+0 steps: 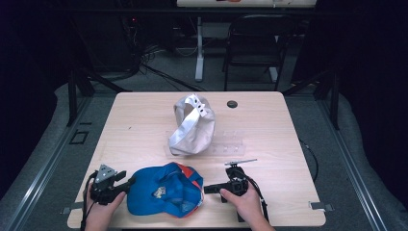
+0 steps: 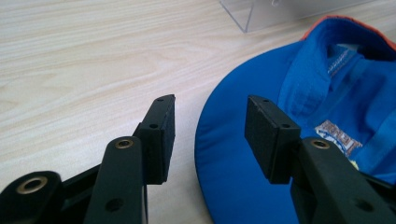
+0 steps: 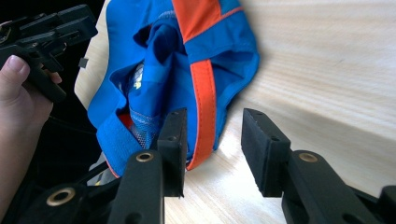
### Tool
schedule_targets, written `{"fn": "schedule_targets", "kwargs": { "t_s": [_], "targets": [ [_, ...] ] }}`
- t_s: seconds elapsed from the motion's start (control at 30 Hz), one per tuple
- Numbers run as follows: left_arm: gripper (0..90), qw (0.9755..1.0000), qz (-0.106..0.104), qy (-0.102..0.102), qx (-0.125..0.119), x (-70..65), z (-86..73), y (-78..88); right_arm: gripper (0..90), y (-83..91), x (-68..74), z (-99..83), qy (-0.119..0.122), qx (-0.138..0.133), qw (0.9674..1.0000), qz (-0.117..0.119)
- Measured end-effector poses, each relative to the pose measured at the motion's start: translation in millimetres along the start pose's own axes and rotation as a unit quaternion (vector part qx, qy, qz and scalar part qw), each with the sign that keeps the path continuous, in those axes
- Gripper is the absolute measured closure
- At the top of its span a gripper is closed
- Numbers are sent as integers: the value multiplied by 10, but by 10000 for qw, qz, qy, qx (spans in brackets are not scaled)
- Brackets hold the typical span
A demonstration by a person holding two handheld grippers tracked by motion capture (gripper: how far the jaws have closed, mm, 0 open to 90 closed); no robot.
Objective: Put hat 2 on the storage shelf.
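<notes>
blue cap [image 1: 166, 190] lies upside down at the near edge of the table [image 1: 144, 120], between the two grippers, its long axis running left-right across the high view. left gripper [image 1: 126, 184] sits just at the cap's left rim; in the left gripper view the jaws stand partly open with the brim edge [image 2: 205, 154] in the gap, pads [image 2: 168, 135] not pressing, nothing held. right gripper [image 1: 208, 188] is near the cap's right side, pointing left at it; in the right gripper view its jaws are about half open, the orange strap [image 3: 205, 93] and back edge lie just ahead and toward the left jaw, mostly bare table in the gap, nothing gripped. key relation: the cap lies inward from both jaws, left hand nearer and already straddling the brim, right needs a short slide toward the strap, i judge. white cap [image 1: 192, 126] and clear stand [image 1: 226, 147] are farther back, well apart from both.
</notes>
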State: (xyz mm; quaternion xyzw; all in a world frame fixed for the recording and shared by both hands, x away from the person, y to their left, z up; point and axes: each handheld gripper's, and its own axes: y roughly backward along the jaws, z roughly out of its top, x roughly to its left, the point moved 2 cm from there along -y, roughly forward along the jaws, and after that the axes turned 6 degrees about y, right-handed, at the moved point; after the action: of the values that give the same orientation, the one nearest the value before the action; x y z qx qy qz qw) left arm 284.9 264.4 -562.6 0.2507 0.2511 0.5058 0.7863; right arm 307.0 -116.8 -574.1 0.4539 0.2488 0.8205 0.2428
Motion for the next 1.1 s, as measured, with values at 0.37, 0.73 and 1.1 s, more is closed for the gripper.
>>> {"fn": "schedule_targets", "kwargs": {
  "t_s": [0.37, 0.73, 1.1],
  "targets": [
    [532, 9999, 141, 28, -14, 37, -83, 82, 618, -241, 7, 78, -135, 202, 9992, 315],
    [532, 9995, 293, 138, -26, 94, -152, 190, 704, -316, 43, 130, -191, 522, 9958, 731],
    [533, 9995, 278, 112, -21, 92, -142, 179, 774, -268, 48, 130, -289, 658, 9933, 899]
  ]
}}
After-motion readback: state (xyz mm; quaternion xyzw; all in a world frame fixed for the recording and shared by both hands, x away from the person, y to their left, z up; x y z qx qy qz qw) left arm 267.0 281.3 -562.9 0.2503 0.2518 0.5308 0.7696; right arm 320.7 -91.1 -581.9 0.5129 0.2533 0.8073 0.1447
